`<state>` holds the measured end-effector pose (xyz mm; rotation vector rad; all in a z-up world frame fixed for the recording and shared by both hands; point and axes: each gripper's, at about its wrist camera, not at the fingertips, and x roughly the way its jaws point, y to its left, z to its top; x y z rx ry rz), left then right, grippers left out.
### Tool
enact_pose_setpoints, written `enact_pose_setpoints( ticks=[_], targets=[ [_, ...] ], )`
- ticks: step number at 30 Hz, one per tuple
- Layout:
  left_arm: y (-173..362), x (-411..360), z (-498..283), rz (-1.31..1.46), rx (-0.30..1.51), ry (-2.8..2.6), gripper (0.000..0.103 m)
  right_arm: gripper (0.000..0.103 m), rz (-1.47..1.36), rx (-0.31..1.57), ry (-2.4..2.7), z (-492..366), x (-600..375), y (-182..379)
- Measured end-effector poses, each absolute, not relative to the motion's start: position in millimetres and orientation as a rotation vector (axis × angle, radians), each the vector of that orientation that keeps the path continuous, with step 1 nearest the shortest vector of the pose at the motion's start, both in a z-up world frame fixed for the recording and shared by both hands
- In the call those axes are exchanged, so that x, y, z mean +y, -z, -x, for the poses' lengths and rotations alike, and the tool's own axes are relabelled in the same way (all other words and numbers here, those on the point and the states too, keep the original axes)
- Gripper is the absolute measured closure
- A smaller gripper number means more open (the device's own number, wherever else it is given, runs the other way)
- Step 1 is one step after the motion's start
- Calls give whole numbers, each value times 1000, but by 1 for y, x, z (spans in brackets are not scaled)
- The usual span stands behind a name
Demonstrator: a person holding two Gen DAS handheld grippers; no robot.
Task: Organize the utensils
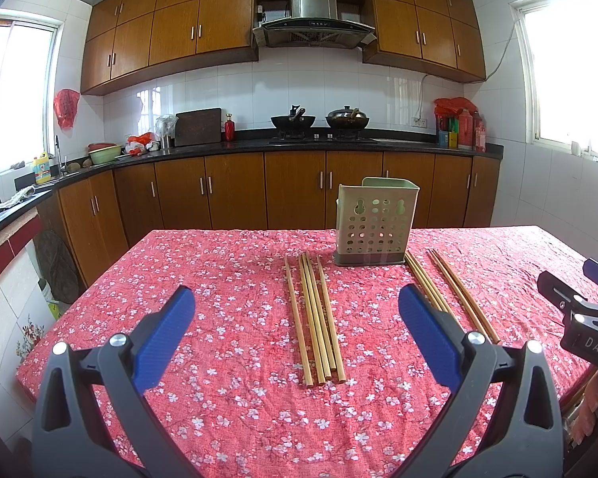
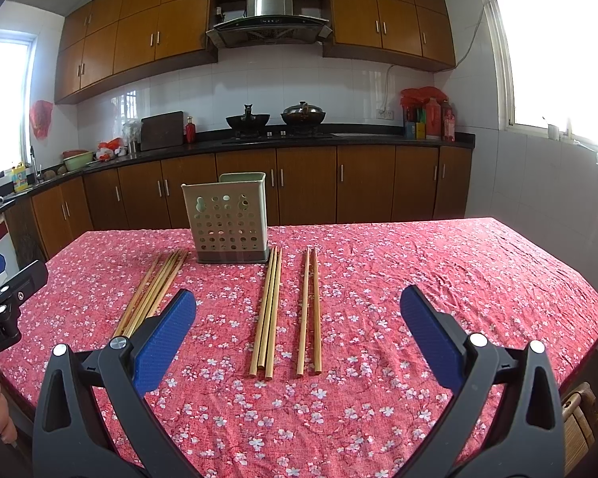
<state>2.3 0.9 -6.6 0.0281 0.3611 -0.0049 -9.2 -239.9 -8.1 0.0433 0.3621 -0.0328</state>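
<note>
Left claw (image 1: 297, 328): fingers wide apart, holding nothing; above the worktop (image 1: 227, 418)
Right claw (image 2: 299, 328): likewise spread, holding nothing
Chopsticks (image 1: 317, 318): flat on the floral cloth in separate groups, in front of the holder
Utensil holder (image 1: 372, 221): upright at the far edge

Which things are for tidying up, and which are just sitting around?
For the job: chopsticks, utensil holder, left hand-held gripper, right hand-held gripper, both open.

Just there: woks, cutting board, yellow bottle, green bowl.
</note>
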Motion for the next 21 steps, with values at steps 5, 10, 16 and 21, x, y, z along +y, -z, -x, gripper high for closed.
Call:
enact_pose_setpoints(
  ticks=[5,10,16,21],
  targets=[
    [10,2,-5,-26,372,2,4,2,-41,373,37,4,-241,8],
    [19,9,-26,1,431,-14,4,2,-51,426,52,-10,-246,19],
    [41,30,-49,31,508,-59,4,2,-95,564,99,-41,-260,39],
    [51,52,-72,58,584,-108,4,28,-123,705,126,-77,-276,58]
  ],
)
